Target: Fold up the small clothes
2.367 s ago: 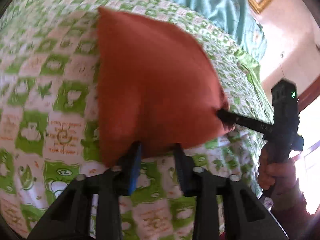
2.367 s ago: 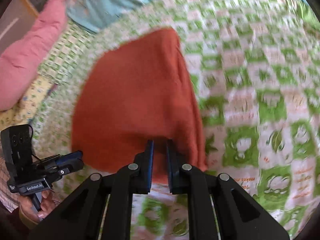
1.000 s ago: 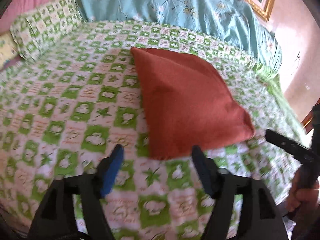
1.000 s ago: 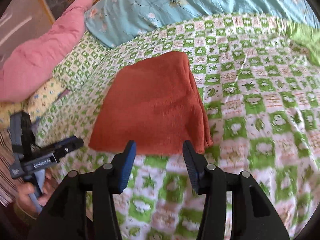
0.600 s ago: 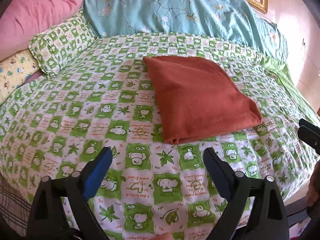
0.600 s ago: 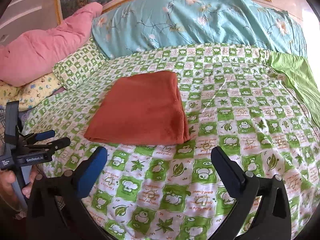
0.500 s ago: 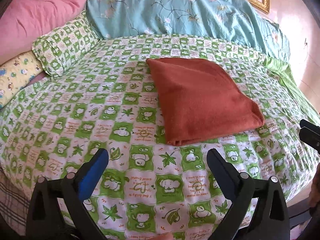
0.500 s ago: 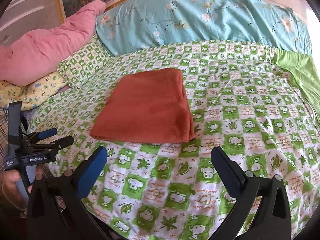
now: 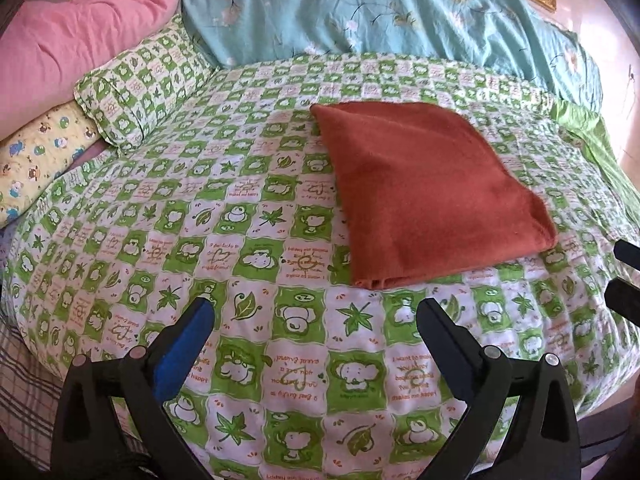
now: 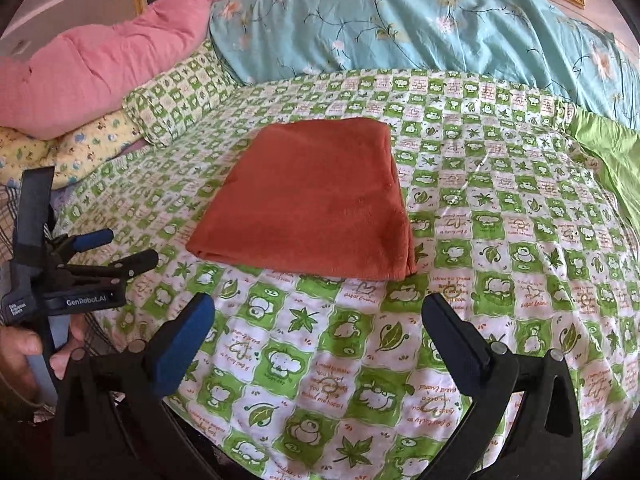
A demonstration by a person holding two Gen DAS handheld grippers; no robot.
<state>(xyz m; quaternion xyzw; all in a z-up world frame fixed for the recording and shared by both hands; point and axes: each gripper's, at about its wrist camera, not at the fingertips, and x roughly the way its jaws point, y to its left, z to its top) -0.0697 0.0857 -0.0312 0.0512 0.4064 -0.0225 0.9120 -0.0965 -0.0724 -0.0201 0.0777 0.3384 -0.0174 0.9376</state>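
Both grippers hang over the near edge of the bed [image 9: 280,380], the left gripper [image 9: 316,316] and right gripper [image 10: 318,314] spread wide, gripping nothing. Beyond them the folded rust cloth [image 10: 316,200] lies flat mid-bed; pillows [image 10: 400,20] line the far edge

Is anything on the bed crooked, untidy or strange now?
Nothing stands out. The folded rust-orange cloth lies flat on the green-and-white checked bedsheet, edges stacked fairly evenly. Both grippers, left and right, are open and clear of it.
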